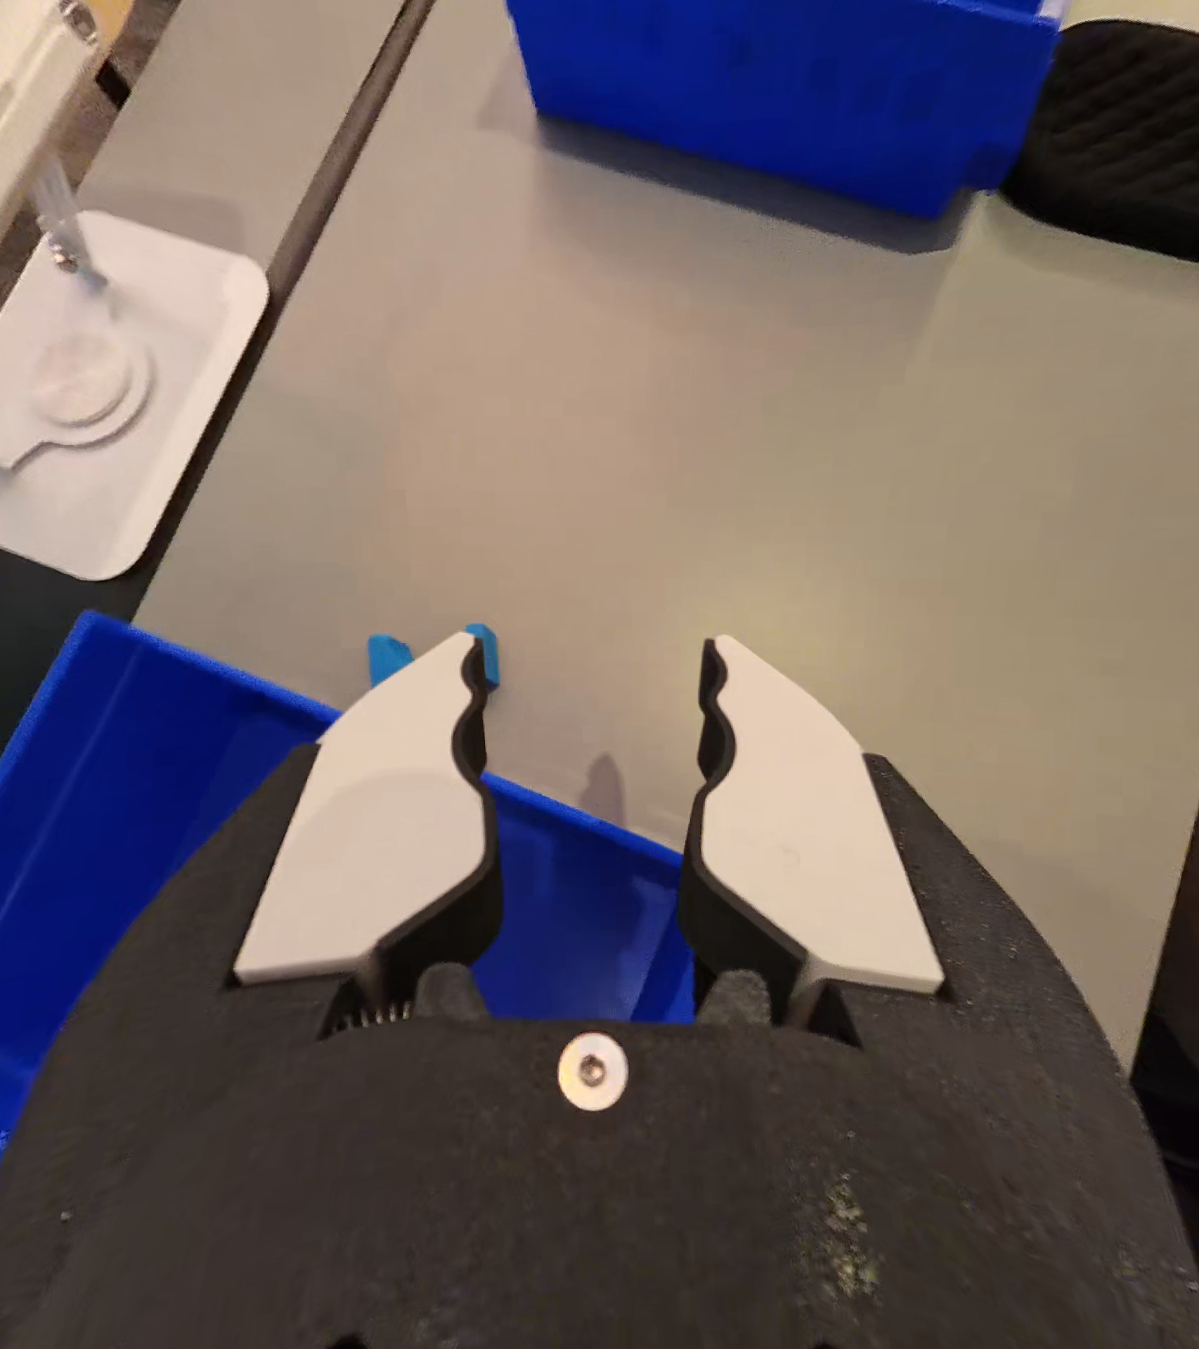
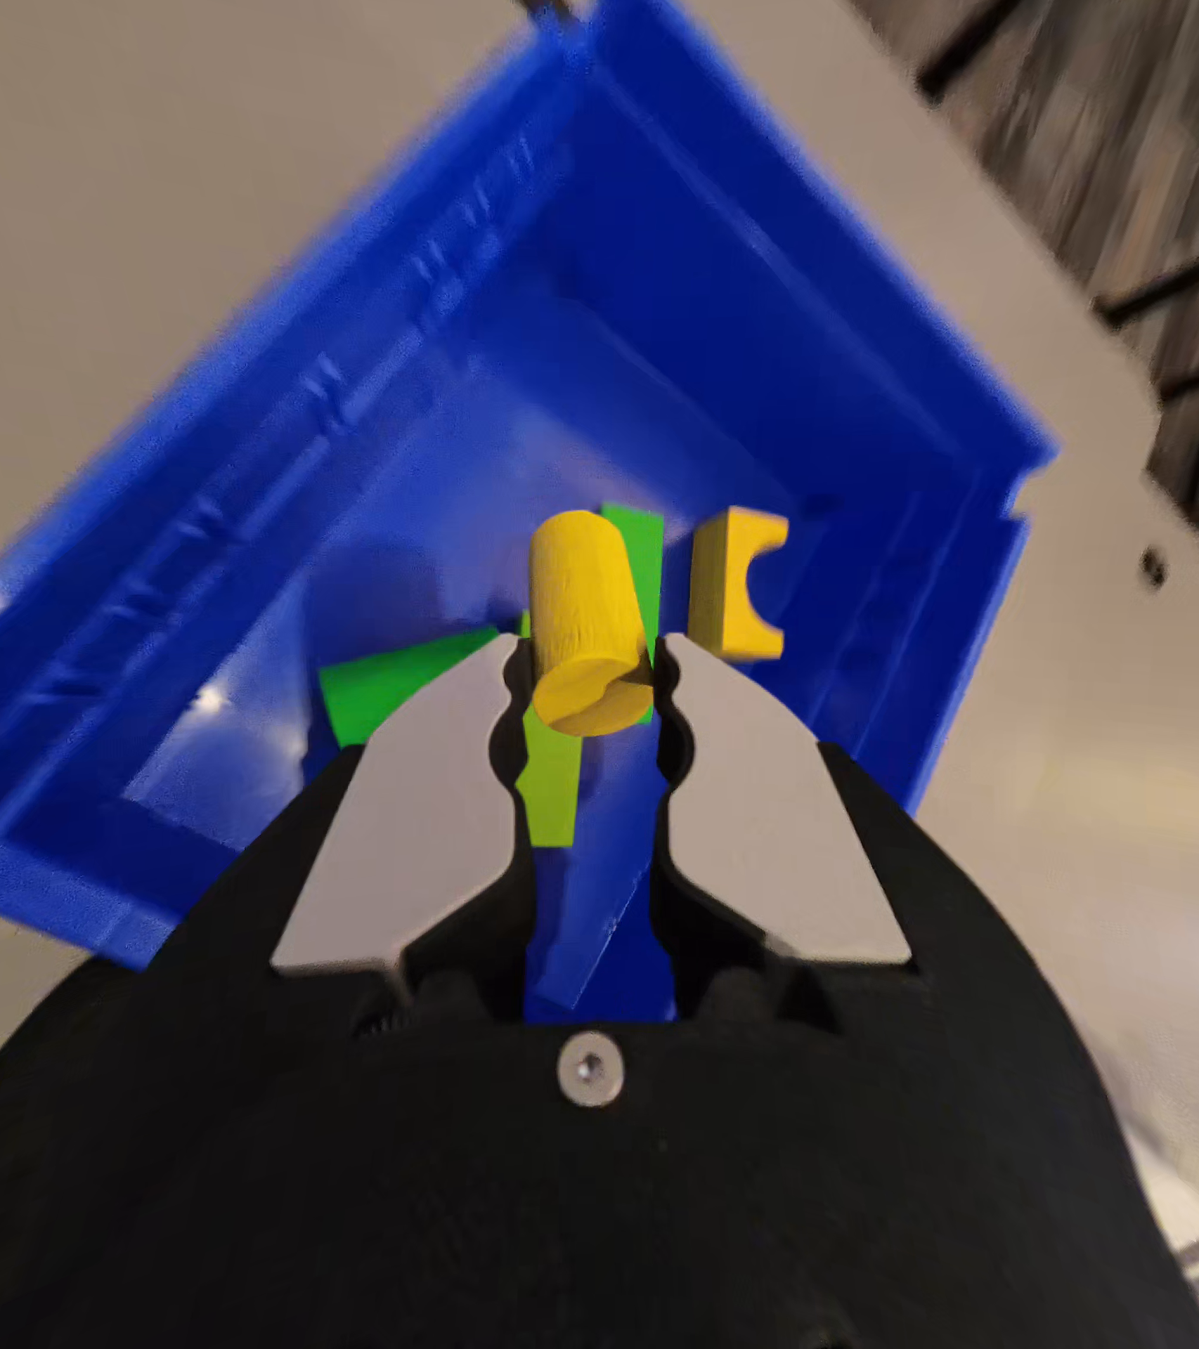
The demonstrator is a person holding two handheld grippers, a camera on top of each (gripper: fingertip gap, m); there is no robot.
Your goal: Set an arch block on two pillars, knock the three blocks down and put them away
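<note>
In the right wrist view my right gripper [image 2: 588, 650] is shut on a yellow cylinder block [image 2: 582, 620] and holds it by its near end over an open blue bin [image 2: 436, 328]. In the bin lie a yellow arch block [image 2: 728, 584] and several green blocks [image 2: 392, 679], one partly hidden behind the cylinder. In the left wrist view my left gripper [image 1: 589, 646] is open and empty above the far rim of another blue bin [image 1: 107, 766]. A small light blue piece [image 1: 385, 653] sits on the grey table, mostly hidden behind the left fingertip.
A second blue bin [image 1: 764, 95] stands at the far side of the grey table [image 1: 655, 438]. A black quilted object [image 1: 1159, 146] lies to its right. A white stand base [image 1: 93, 409] sits at the left, past the table's dark edge. The tips of one gripper are about 45 cm away from the tips of the other. The small light blue piece [image 1: 385, 653] is about 15 cm from my left fingertips and 45 cm from my right.
</note>
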